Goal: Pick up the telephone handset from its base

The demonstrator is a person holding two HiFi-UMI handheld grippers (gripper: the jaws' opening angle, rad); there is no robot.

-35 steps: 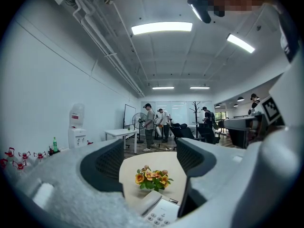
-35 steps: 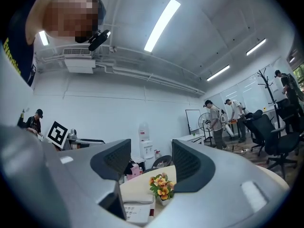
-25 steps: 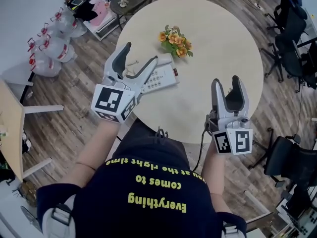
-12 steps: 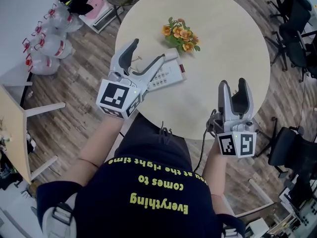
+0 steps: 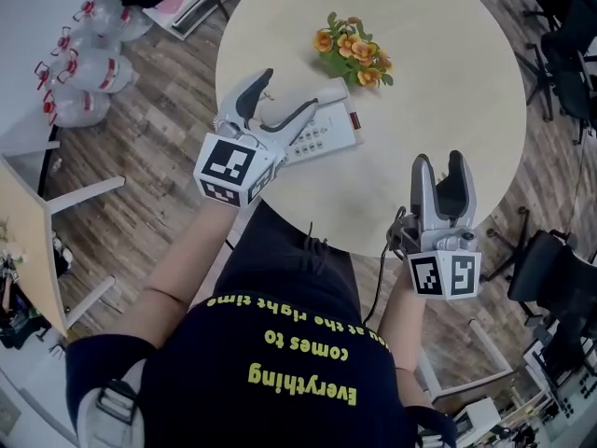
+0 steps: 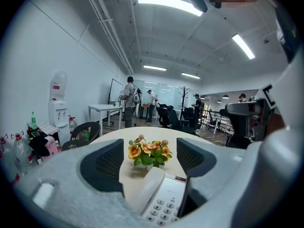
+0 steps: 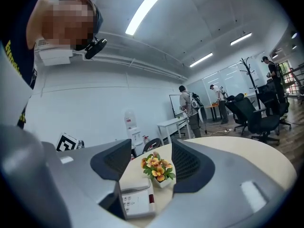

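Left claw (image 5: 293,93) open over the handset (image 6: 153,188), which lies on its base (image 5: 328,138). Right claw (image 5: 440,168) open, empty. I judge closing and lifting remain.

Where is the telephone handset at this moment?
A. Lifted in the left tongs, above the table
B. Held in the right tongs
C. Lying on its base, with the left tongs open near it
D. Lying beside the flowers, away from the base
C: in the left gripper view the handset lies on the telephone base, and the left tongs stand apart, not closed on it.
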